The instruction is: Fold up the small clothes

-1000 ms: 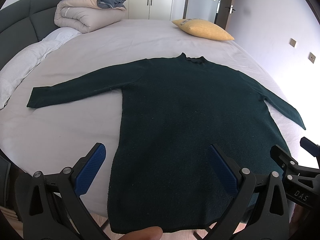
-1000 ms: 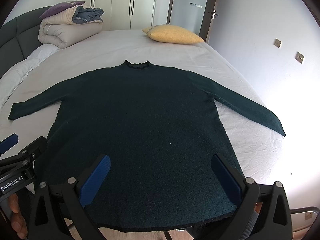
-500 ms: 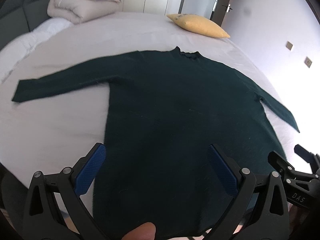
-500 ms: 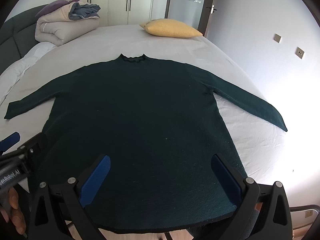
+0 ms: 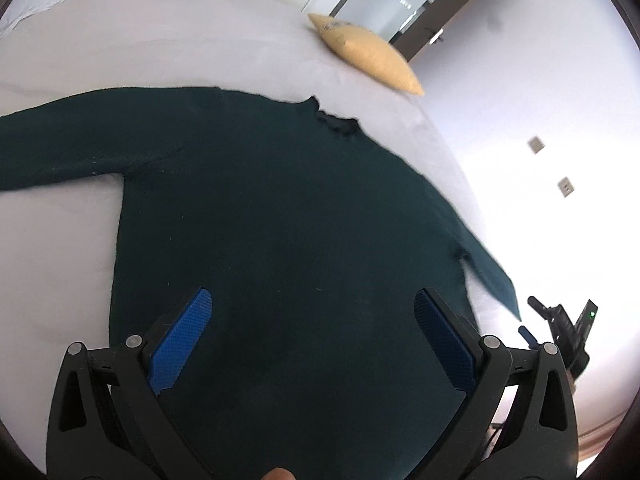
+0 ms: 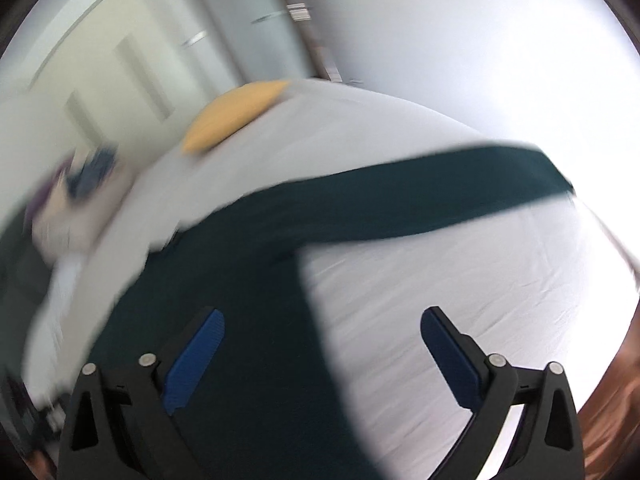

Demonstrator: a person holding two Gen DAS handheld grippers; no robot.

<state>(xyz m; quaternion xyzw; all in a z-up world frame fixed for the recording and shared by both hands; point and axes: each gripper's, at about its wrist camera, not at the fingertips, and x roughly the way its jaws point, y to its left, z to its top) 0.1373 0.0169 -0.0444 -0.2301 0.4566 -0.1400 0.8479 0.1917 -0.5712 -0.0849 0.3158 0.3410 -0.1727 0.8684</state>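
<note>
Bed (image 5: 120,60) with pale sheet; dark green sweater (image 5: 280,220) spread flat on it, yellow pillow (image 5: 368,56) beyond its collar. Left gripper (image 5: 312,320) and right gripper (image 6: 320,340) both released above sweater.

You face a bed (image 5: 168,60) under a pale sheet, a yellow pillow (image 5: 368,56) at its far side, white walls (image 5: 540,92) with two switch plates (image 5: 565,187), glaring light.

Dark green sweater (image 5: 288,220) (yellow pillow (image 5: 368,56)).
</note>
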